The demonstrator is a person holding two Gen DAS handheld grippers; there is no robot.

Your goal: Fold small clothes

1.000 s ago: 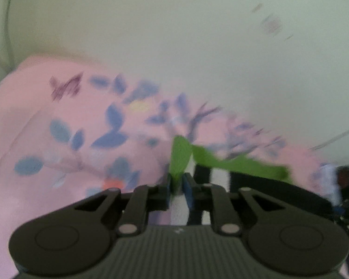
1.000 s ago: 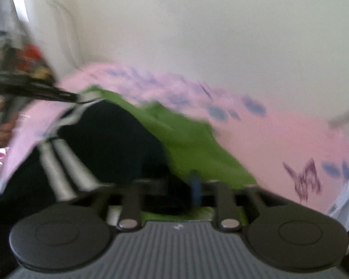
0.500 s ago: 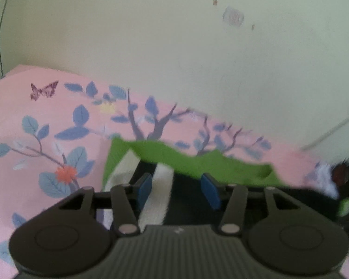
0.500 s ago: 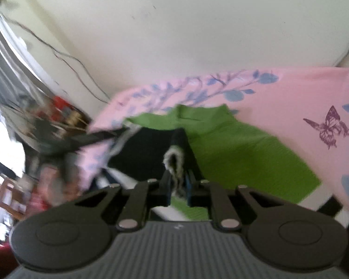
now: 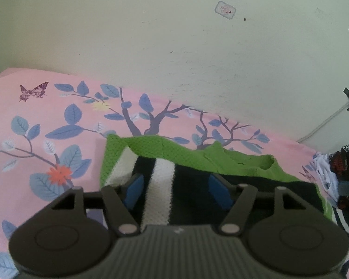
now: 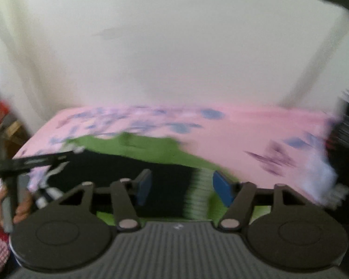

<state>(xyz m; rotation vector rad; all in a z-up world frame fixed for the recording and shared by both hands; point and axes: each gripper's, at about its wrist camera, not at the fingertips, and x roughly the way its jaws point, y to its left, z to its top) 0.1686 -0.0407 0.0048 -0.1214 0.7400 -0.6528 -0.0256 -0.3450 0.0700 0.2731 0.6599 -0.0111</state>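
Note:
A small knitted garment (image 5: 151,146), green with black and white stripes, lies folded on the pink floral bedsheet (image 5: 46,116). My left gripper (image 5: 175,186) hovers over its near edge. Its jaws are opening, and the blue pads (image 5: 133,189) stand apart on either side of a white stripe without pressing it. In the blurred right wrist view the same garment (image 6: 137,144) lies under my right gripper (image 6: 183,186). Those jaws are opening too, and nothing is pinched between them. A hand (image 6: 23,209) holds the left gripper at the left edge of that view.
A pale wall (image 5: 174,46) rises right behind the bed. A loose heap of white and dark clothes (image 5: 325,174) lies at the bed's right end. A cable (image 5: 323,125) runs down the wall there. Bare pink sheet stretches left of the garment.
The left gripper let go of the green edge, which now lies flat. The right gripper, shut on a black-and-white fold half a second ago, has opened and swung away.

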